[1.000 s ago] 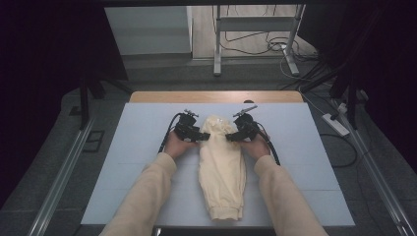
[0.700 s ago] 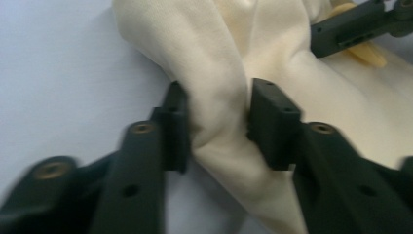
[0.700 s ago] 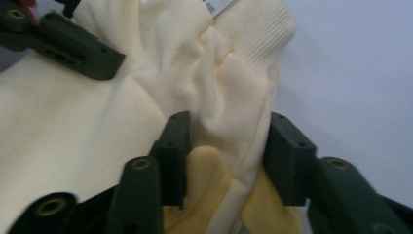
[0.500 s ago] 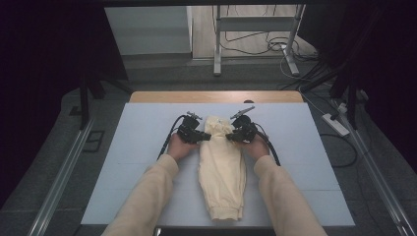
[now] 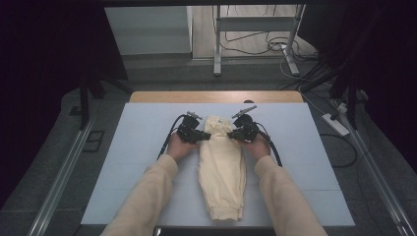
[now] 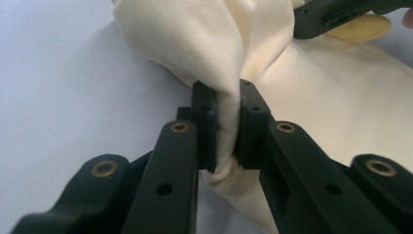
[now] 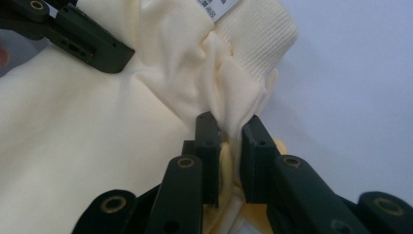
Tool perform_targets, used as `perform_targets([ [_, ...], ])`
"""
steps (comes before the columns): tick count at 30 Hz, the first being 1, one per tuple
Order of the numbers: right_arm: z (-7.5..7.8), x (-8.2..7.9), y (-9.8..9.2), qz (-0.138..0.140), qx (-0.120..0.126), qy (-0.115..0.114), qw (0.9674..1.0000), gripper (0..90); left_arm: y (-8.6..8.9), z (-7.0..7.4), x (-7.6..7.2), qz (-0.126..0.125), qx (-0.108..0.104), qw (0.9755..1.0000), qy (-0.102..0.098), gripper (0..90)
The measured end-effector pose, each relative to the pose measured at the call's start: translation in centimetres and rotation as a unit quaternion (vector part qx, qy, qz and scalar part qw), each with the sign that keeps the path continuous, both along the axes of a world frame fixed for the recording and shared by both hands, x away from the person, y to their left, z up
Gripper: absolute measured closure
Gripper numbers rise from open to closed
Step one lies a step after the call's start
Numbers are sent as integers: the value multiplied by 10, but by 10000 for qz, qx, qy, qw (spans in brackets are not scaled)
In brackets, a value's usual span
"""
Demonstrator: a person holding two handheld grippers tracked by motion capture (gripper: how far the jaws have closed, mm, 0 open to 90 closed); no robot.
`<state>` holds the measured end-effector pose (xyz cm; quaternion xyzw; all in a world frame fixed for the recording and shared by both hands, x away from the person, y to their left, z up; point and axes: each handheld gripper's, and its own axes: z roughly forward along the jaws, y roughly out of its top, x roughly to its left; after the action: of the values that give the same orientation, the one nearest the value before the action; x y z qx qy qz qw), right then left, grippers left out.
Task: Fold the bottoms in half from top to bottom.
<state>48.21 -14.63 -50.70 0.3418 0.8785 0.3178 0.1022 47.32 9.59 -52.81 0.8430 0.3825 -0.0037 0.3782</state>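
Left gripper [image 5: 202,137] is clamped on a bunched fold of the cream garment [image 5: 223,169]; in the left gripper view [image 6: 227,129] the cloth is squeezed flat between both jaws. Right gripper [image 5: 235,133] is doing the same on the opposite side: in the right gripper view [image 7: 230,141] its jaws pinch a fold just below the ribbed band [image 7: 258,29] with the label [image 7: 219,6].

Why this hold, as I judge it: two pinch points at the far end, one per side, give me control of the width, so I can lift or pull that end without the cloth twisting. Grabbing gathered folds rather than a single layer should keep it from slipping out.

Position: garment lies lengthwise down the middle of the desk [image 5: 123,162], far end between my two grippers, near end reaching almost to the desk's near edge. Both grippers sit at its far end, left one on its left edge, right one on its right edge, jaws pointing inward at each other. Far end is puckered up off the surface; the rest lies flat.
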Motion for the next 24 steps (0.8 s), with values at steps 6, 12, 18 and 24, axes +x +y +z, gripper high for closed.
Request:
perform_targets([
  [6, 2, -1, -4, -6, 105, -16, 9999, 818, 1, 6, -2, -13, -84, 9999, -105, 810],
  [12, 10, -3, -7, -6, 165, -133, 9998, 825, 2, 12, -4, -19, -164, 9996, -235, 812],
  [18, 20, -5, -10, -1, 274, -354, 9990, 829, 3, 24, -6, -36, -287, 9987, -429, 814],
  [24, 31, -7, -13, -10, 321, -537, 9980, 830, 2, 34, -6, -58, -313, 9979, -558, 815],
])
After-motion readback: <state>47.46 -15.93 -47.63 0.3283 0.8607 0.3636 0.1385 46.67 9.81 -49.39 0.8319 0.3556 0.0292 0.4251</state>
